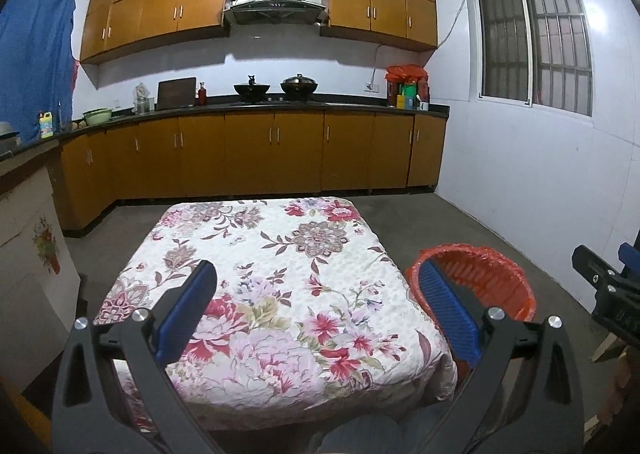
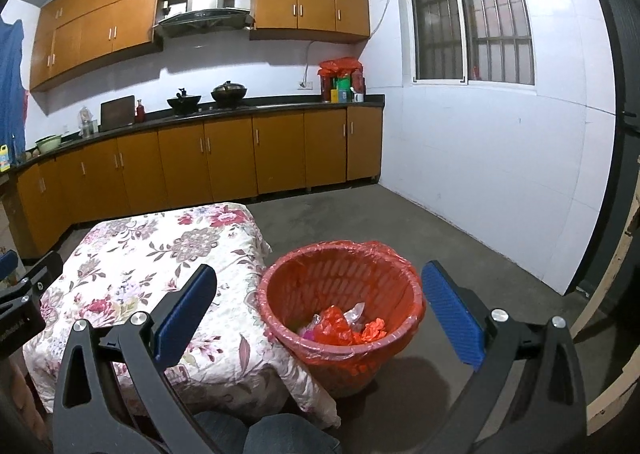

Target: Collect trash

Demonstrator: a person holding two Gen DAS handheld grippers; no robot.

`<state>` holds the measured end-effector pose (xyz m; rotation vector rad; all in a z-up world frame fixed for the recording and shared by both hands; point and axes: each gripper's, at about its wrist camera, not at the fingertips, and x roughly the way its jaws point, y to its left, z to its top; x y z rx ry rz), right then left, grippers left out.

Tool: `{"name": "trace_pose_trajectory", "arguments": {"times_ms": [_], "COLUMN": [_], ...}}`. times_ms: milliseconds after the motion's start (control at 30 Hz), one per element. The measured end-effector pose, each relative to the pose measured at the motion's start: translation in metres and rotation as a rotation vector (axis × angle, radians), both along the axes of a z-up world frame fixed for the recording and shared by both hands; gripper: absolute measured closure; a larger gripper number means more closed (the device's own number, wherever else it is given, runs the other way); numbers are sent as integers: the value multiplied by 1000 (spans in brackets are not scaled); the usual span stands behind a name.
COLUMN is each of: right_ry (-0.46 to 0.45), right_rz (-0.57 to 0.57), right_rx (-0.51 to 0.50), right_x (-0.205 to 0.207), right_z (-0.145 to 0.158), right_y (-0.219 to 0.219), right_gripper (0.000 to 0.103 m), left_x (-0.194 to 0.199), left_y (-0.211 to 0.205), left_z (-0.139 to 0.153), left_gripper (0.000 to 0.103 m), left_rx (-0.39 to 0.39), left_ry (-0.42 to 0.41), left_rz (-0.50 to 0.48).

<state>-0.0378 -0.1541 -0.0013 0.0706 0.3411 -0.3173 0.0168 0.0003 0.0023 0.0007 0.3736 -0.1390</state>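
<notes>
Both the left gripper (image 1: 320,314) and right gripper (image 2: 320,314) hang wide and empty above the bare floral table (image 1: 280,254); trash (image 2: 344,328) lies in the red-lined bin (image 2: 340,254) beside it, so I'd scan before reaching further.

The trash basket (image 2: 344,306) is a red slatted plastic bin lined with a thin red bag folded over its rim; it stands upright on the concrete floor, touching the hanging edge of the floral-covered surface (image 2: 160,254); inside lies the trash (image 2: 346,326): crumpled red plastic, a clear wrapper and a pink scrap, low at the bottom.
</notes>
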Motion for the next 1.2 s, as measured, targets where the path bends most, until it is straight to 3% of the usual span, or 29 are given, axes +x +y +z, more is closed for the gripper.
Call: {"name": "trace_pose_trajectory", "arguments": {"times_ms": [1200], "right_ry": [96], "right_rz": [-36], "right_rx": [18], "right_x": [-8], "right_z": [-28], "right_y": [10], "right_gripper": [2], "left_x": [-18], "left_y": [-1], "left_z": [-19], "left_gripper": [4], "left_rx": [15], "left_ry": [63], "left_rz": [29]}}
